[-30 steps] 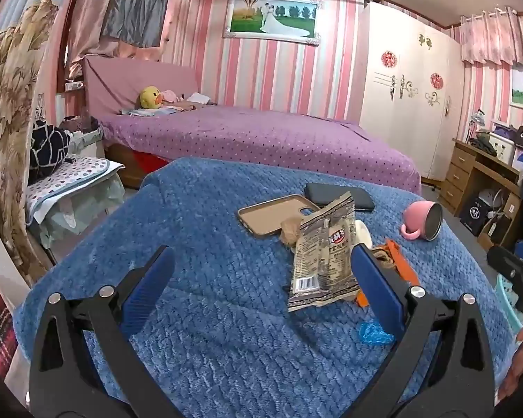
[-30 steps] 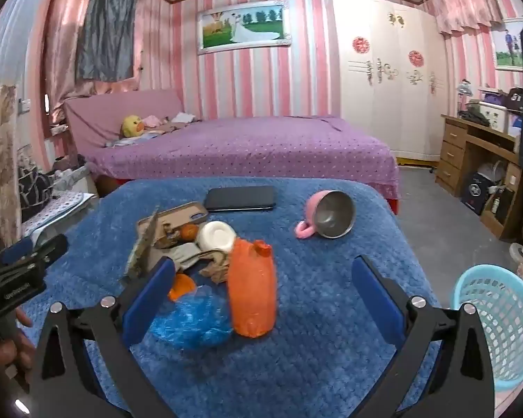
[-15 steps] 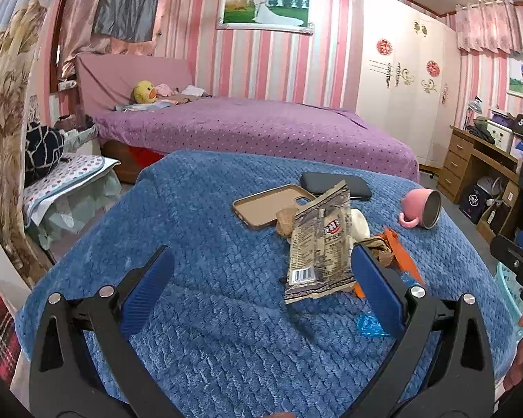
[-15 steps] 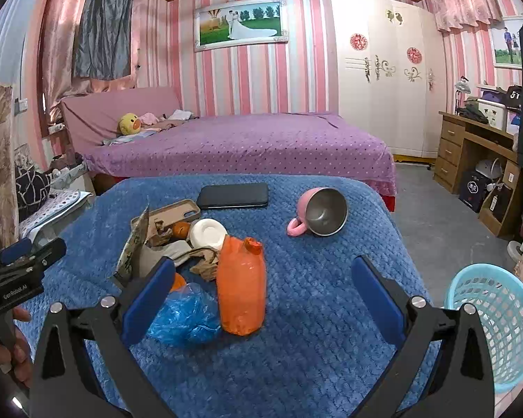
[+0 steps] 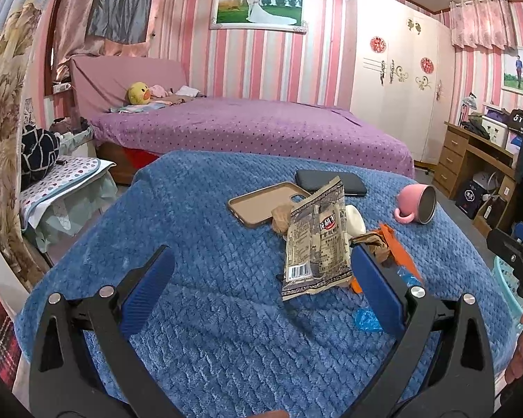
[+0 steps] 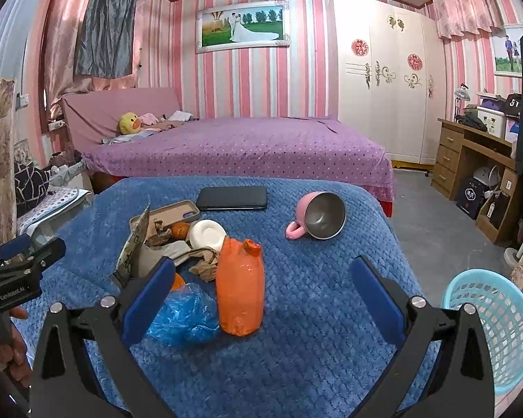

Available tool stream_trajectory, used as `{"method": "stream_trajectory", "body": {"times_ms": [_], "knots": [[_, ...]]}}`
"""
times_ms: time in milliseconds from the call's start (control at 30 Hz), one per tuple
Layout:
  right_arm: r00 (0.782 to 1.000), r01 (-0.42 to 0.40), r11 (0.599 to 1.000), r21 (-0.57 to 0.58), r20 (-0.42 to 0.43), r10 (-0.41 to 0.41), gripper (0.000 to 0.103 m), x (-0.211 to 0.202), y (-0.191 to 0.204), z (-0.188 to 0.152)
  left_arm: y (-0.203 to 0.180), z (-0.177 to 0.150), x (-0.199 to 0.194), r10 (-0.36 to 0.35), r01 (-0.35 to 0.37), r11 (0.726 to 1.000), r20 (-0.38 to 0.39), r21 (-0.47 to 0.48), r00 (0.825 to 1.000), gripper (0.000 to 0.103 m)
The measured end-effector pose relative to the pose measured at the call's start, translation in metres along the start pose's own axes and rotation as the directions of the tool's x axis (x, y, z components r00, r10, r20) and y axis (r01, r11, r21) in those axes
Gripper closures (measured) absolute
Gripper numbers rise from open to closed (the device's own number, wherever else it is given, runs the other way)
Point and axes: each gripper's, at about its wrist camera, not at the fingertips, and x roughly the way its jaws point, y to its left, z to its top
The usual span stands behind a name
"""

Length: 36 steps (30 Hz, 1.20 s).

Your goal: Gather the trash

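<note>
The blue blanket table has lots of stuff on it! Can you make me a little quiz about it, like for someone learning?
1. True or false: the pink mug stands upright.
2. What lies nearest the right gripper: A) black phone B) orange bag C) yellow duck toy
3. Fill in: the light blue basket sits on the ____, beside the blue blanket.

Key: 1 false, it lies on its side. 2 B, between the open fingers. 3 floor.
</note>
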Motion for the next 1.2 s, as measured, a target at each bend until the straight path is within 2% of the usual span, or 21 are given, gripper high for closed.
{"method": "stream_trajectory", "body": {"times_ms": [267,833,1000,1200], "knots": [[1.0,0.009,1.0,0.001,0.01,-0.009,0.004,-0.0014,0.0024,0.0004,-0.0023,-0.001,0.0023,0.026,-0.025,0.999,-0.018,0.029,1.0,0.005],[0.998,0.064,0.998,0.03,0.0,-0.064,0.004,0.0028,0.0002,0.0006,-0.0014,-0.0012,-0.0006,0.028,-0.028,0.999,0.016,0.017,0.999,0.005],[0.998,0.06,0.998,0.033,-0.001,-0.06,0.004,0.003,0.0006,0.0005,-0.0041,-0.0004,0.0019,0.065,-0.065,0.997,0.005,0.035,0.998,0.005],[0.999,0.044,0.998,0.051,-0.007,-0.044,0.004,0.0035,-0.0005,-0.0013,-0.0043,0.0003,0.0011,0.043,-0.043,0.999,0.003,0.018,0.999,0.005]]}}
